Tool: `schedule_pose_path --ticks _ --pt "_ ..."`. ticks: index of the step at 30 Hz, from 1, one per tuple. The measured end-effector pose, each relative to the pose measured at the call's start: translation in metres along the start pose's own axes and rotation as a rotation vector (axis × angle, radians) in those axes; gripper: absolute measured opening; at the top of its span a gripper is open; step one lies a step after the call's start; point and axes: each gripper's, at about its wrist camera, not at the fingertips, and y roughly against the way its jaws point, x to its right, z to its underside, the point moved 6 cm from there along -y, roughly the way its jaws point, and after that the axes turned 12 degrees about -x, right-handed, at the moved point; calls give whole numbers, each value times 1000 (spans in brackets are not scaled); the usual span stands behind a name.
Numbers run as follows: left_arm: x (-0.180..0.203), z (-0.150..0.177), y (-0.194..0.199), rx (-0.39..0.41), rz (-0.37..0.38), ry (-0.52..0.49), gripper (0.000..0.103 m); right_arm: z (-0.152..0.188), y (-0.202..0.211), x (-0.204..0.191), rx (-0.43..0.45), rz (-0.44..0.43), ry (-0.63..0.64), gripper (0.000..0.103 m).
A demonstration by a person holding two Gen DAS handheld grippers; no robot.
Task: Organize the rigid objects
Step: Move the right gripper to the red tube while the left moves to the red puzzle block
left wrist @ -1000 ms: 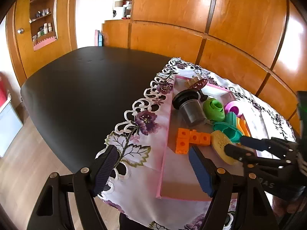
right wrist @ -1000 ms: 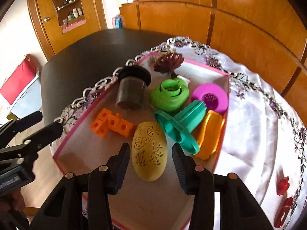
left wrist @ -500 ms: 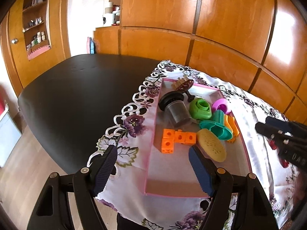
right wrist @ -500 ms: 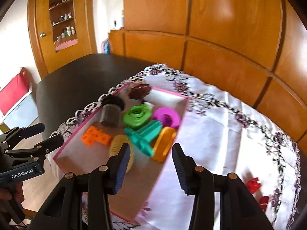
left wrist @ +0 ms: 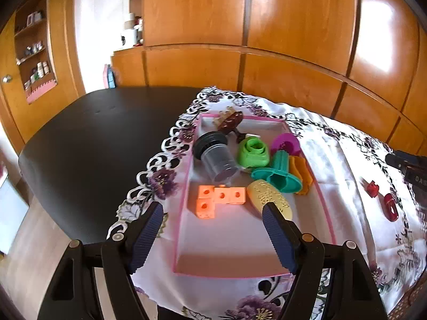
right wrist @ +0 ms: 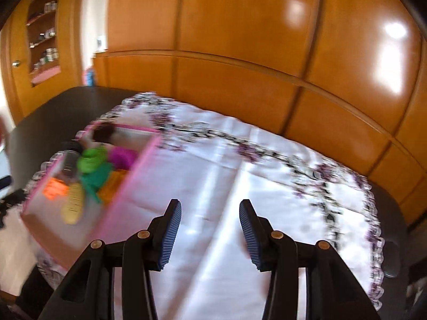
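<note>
The left tongs (left wrist: 212,226) stand spread with nothing between their blue ribbed pads, hanging over the near end of the shallow pink-rimmed cardboard tray (left wrist: 184,213). The right tongs (right wrist: 210,233) are also parted and empty, above bare white cloth; their view is blurred.

The tray lies on a white tablecloth with purple flowers and a lace edge (left wrist: 347,186), which covers the right part of a dark worktop (left wrist: 93,146). Inside the tray, seen from the left wrist, a group of joined orange plastic cubes with round holes (left wrist: 220,197) sits near the middle. Just beside it at 3 o'clock lies a yellow oval embossed plastic piece (left wrist: 268,197), partly behind the left tongs' right pad. At 12 o'clock from the cubes lies a tipped clear grey jar with a black lid (left wrist: 214,154). At 3 o'clock from the jar come a lime green plastic shape (left wrist: 252,152), a teal flanged piece (left wrist: 279,174), an orange plastic mould (left wrist: 301,172) and a magenta round piece (left wrist: 285,142). A dark brown ridged piece (left wrist: 229,120) rests at the tray's far end.

Two small red plastic pieces (left wrist: 381,200) lie on the cloth outside the tray, well apart from it at 3 o'clock.
</note>
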Motion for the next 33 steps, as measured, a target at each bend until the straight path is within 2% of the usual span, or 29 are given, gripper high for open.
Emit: schedule_pose_path --ticks 3,6,8,9,11,29,33 --pt "11 -4 -1 -4 5 -23 77 8 -8 45 -16 71 -53 45" --pt "29 -7 -1 0 5 -69 77 21 -20 96 -36 135 -164 45" --pt "42 -10 -2 -4 8 -96 77 34 -29 123 -54 149 -269 45" --pt "48 -11 -3 -6 10 -108 77 41 -37 138 -97 151 -341 45" --pt "62 -13 -5 -8 16 -137 77 43 -39 154 -103 107 -443 45" --pt "174 -21 -21 -50 134 -373 77 48 -39 171 -119 78 -553 45" --pt "205 -21 -33 -97 184 -415 77 48 -36 175 -110 71 -576 45"
